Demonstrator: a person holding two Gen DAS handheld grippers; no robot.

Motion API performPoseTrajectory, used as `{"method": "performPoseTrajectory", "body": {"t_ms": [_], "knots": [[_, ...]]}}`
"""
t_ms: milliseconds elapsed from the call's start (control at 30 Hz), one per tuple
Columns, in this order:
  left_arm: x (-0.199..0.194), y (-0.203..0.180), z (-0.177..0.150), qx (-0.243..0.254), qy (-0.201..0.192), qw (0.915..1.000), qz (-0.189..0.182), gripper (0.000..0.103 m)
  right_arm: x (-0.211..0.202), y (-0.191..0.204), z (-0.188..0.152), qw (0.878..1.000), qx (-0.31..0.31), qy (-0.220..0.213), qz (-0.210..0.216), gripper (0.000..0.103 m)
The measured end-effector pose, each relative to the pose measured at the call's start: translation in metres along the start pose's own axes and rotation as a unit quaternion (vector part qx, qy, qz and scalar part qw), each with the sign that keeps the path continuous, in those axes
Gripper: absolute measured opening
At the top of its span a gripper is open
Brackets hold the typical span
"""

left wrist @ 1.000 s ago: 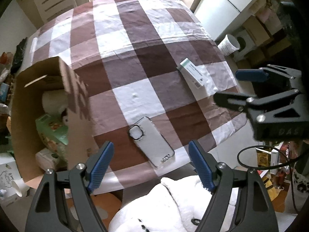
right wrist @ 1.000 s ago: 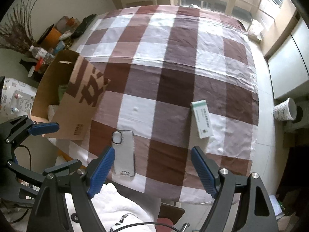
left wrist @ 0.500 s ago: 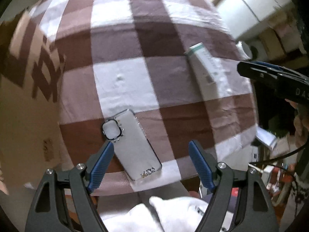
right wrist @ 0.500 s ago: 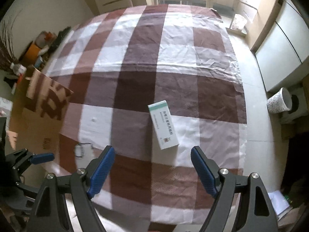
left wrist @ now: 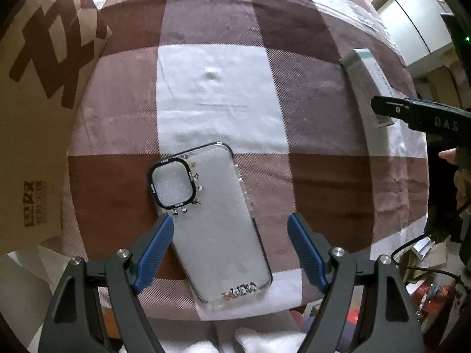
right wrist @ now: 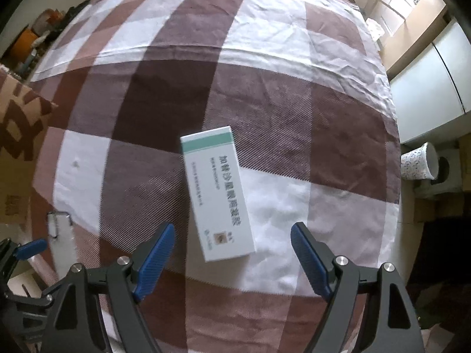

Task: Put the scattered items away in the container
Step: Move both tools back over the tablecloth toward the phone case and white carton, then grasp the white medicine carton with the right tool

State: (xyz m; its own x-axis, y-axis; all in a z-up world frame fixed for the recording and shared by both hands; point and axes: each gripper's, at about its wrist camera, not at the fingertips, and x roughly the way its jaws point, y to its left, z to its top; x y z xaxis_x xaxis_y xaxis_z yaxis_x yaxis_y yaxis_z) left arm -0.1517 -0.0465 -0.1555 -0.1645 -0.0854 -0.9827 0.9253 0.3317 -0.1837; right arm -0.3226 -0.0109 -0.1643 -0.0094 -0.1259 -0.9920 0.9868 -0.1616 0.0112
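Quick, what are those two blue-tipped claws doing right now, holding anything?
Left gripper: open, holding nothing, above the clear phone case.
Right gripper: open, holding nothing, above the medicine box.

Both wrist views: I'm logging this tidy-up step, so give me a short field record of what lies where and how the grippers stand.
surface: checked tablecloth, brown and white squares
phone case: clear phone case flat on the cloth near the front edge, camera cutout toward the far end
carton: white carton with a green stripe, flat on the cloth
container: cardboard box at the cloth's left side
left gripper: left gripper open above the case, holding nothing
right gripper: right gripper open above the carton, holding nothing
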Motion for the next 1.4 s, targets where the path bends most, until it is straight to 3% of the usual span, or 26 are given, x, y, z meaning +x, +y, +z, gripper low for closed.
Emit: {"method": "performPoseTrajectory", "body": {"t_ms": [233, 400, 467, 533, 633, 833, 1067, 1233, 1267, 1400], "knots": [[0.002, -0.003, -0.005, 0.023, -0.032, 0.9989, 0.024, 0.081, 0.015, 0.005, 0.005, 1.0, -0.012, 0.006, -0.026, 0.083], [0.007, -0.008, -0.01, 0.046, -0.03, 0.9968, 0.059, 0.087, 0.021, 0.007, 0.004, 1.0, -0.002, 0.008, -0.023, 0.083], [0.014, -0.003, -0.013, 0.036, -0.011, 0.9965, 0.075, 0.087, 0.021, 0.006, 0.004, 1.0, 0.005, 0.006, -0.019, 0.083], [0.018, 0.009, -0.016, 0.005, -0.005, 0.9984, 0.055, 0.092, 0.021, 0.005, 0.004, 1.0, 0.012, 0.006, -0.013, 0.083], [0.019, 0.011, -0.015, 0.008, -0.009, 0.9983, 0.057, 0.095, 0.021, 0.005, 0.004, 1.0, 0.014, 0.006, -0.013, 0.083], [0.016, 0.018, -0.016, 0.007, -0.012, 0.9989, 0.044, 0.088, 0.02, 0.005, 0.003, 0.999, 0.034, 0.018, -0.015, 0.083], [0.012, 0.026, -0.02, 0.023, -0.013, 0.9991, 0.033, 0.082, 0.011, 0.015, -0.007, 0.997, 0.068, 0.016, -0.02, 0.058], [0.011, 0.026, -0.02, 0.043, -0.019, 0.9978, 0.046, 0.077, 0.006, 0.019, -0.013, 0.997, 0.067, 0.011, -0.02, 0.048], [0.011, 0.026, -0.02, 0.044, -0.019, 0.9978, 0.046, 0.077, 0.005, 0.018, -0.015, 0.997, 0.067, 0.01, -0.02, 0.041], [0.008, 0.034, -0.02, 0.04, -0.014, 0.9989, 0.023, 0.076, 0.001, 0.012, -0.025, 0.996, 0.087, 0.021, -0.015, 0.038]]}}
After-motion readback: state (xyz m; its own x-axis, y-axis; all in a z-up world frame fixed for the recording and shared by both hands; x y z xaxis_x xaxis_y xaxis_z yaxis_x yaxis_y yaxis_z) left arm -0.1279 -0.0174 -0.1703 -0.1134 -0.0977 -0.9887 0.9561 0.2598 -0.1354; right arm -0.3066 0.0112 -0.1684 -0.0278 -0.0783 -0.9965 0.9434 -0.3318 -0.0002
